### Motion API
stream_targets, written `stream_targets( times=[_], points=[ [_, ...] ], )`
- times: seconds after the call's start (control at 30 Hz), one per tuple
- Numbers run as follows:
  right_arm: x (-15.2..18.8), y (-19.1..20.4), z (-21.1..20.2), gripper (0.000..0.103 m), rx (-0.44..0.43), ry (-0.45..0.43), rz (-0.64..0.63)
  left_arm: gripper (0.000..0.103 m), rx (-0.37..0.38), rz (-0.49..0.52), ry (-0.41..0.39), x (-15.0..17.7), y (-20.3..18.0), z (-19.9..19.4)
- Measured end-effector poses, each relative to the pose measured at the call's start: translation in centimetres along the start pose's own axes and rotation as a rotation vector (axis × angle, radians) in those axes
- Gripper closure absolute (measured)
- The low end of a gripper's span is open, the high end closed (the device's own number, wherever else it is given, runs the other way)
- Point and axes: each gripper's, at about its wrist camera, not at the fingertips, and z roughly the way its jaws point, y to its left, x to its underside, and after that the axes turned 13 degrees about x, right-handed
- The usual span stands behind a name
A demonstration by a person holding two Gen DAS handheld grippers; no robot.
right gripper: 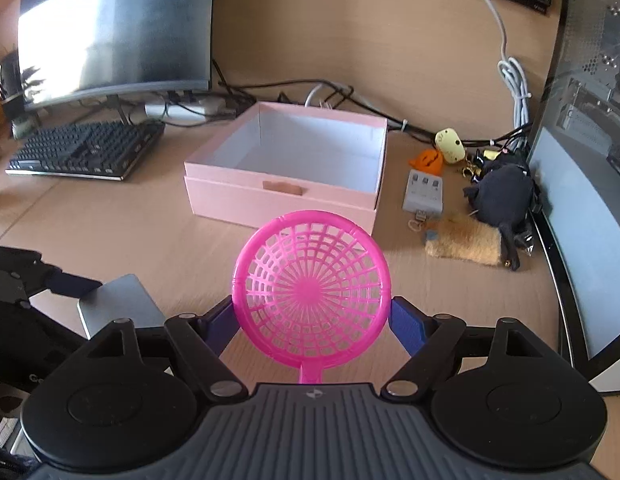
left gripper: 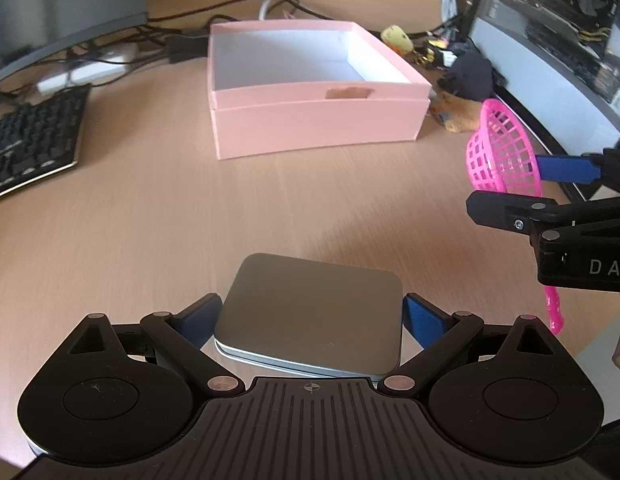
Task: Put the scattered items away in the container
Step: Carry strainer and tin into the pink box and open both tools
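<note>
A flat silver tin [left gripper: 310,308] sits between the blue pads of my left gripper [left gripper: 312,314], which is shut on its two sides and holds it low over the desk. My right gripper [right gripper: 312,322] is shut on the rim of a pink plastic strainer [right gripper: 310,292], held up off the desk with its handle pointing back towards the camera. Ahead of both stands the pink box [left gripper: 310,128] with a white inside, open on top and with nothing in it. The right wrist view shows the pink box [right gripper: 285,196] just beyond the strainer and the tin [right gripper: 117,308] at lower left.
A black keyboard [right gripper: 85,150] and a monitor [right gripper: 113,36] stand to the left, with cables behind the box. Right of the box lie a grey device [right gripper: 424,194], a brown furry toy [right gripper: 464,242], a black plush [right gripper: 500,196] and keychains [right gripper: 450,146]. A computer case [right gripper: 590,160] walls off the right.
</note>
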Motion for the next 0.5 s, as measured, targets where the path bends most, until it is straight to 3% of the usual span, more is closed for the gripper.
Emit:
stream_targets(
  times=[0.23,0.37,0.5],
  points=[
    [-1.4,-1.0,0.1,0.022,-0.002,0.026,0.029,0.004,0.048,0.061,0.001,-1.8,-0.2,0.8],
    [-2.6,-2.2,1.0,0.022,-0.049,0.009,0.038,0.004,0.029,0.098,-0.067,-4.5,-0.4,0.8],
    [-5.9,-4.7,2.1,0.022,-0.118,-0.049,0.123,0.004,0.004,0.106,-0.171,-8.3,-0.6,0.1]
  ],
)
